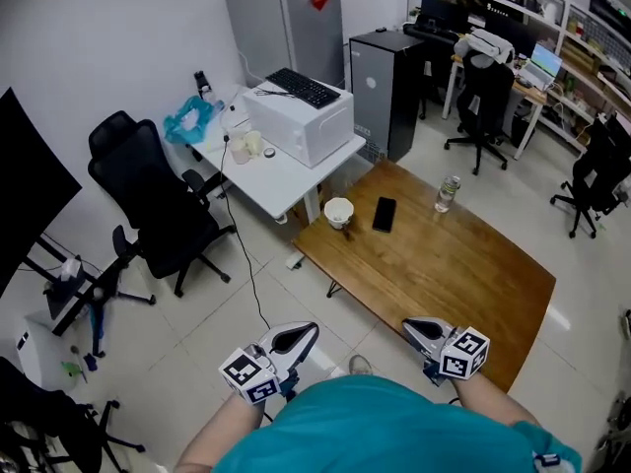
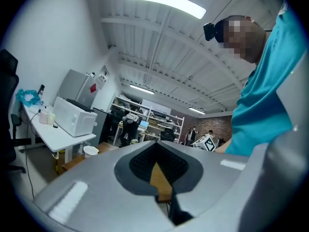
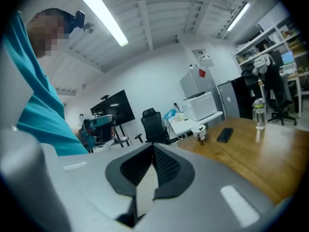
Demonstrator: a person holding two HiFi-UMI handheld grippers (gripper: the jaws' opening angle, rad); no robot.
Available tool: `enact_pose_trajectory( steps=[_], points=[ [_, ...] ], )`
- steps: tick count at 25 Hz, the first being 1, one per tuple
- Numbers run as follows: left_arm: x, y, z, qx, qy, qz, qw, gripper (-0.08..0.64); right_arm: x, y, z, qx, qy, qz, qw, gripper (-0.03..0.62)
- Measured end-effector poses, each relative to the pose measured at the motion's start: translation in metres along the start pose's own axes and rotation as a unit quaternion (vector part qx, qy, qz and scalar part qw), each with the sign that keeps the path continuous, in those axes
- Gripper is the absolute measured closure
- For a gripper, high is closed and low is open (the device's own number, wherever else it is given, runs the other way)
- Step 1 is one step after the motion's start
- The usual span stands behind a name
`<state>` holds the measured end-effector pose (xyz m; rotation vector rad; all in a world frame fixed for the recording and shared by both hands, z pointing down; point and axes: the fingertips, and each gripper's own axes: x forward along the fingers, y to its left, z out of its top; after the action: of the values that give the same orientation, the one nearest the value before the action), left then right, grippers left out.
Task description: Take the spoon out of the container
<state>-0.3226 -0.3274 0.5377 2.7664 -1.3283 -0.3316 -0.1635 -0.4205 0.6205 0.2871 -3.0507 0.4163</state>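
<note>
The wooden table (image 1: 444, 274) lies bare across the middle and lower right of the frame, so I can pass freely there. Along its upper edge stand the white container (image 1: 338, 211), a black phone (image 1: 384, 214) and a bottle (image 1: 448, 193). The white desk (image 1: 281, 175) crowds the container from the upper left.

The worktop (image 1: 434, 264) is brown wood, smooth, with a soft sheen where the light falls. The cup (image 1: 338, 211) on it is white and matt; whether it is paper or plastic cannot be told. The phone (image 1: 384, 214) is black and glossy, and the bottle (image 1: 448, 193) is clear plastic. The floor (image 1: 207, 308) is pale, glossy tile. The left gripper (image 1: 311, 330) and right gripper (image 1: 408, 324) have smooth, matt grey plastic shells, and their fingers (image 2: 140, 164) carry black, finely ribbed pads. The chair (image 1: 148, 190) is black cloth or mesh. The shirt (image 1: 394, 427) is teal cloth.
</note>
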Motion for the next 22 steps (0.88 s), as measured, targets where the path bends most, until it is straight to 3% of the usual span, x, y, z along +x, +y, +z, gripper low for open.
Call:
enact_pose_trajectory(
  steps=[7, 10, 13, 16, 19, 22],
  points=[
    [0.041, 0.111, -0.032, 0.004, 0.01, 0.075, 0.9971, 0.56, 0.103, -0.122, -0.006, 0.026, 0.031, 0.048, 0.998, 0.543],
    [0.054, 0.155, -0.035, -0.005, 0.012, 0.083, 0.9965, 0.56, 0.158, -0.179, -0.013, 0.097, 0.055, 0.038, 0.993, 0.489],
    [0.059, 0.191, -0.042, -0.013, 0.011, 0.081, 0.9965, 0.56, 0.201, -0.237, -0.034, 0.167, 0.078, -0.003, 0.983, 0.462],
    [0.054, 0.224, -0.05, -0.028, 0.007, 0.068, 0.9973, 0.56, 0.242, -0.295, -0.058, 0.239, 0.094, -0.062, 0.964, 0.416],
    [0.043, 0.256, -0.06, -0.035, 0.025, 0.038, 0.9984, 0.56, 0.282, -0.344, -0.083, 0.331, 0.089, -0.117, 0.932, 0.385],
    [0.026, 0.293, -0.068, -0.042, 0.039, 0.015, 0.9982, 0.56, 0.316, -0.377, -0.102, 0.362, 0.099, -0.161, 0.913, 0.371]
  ],
)
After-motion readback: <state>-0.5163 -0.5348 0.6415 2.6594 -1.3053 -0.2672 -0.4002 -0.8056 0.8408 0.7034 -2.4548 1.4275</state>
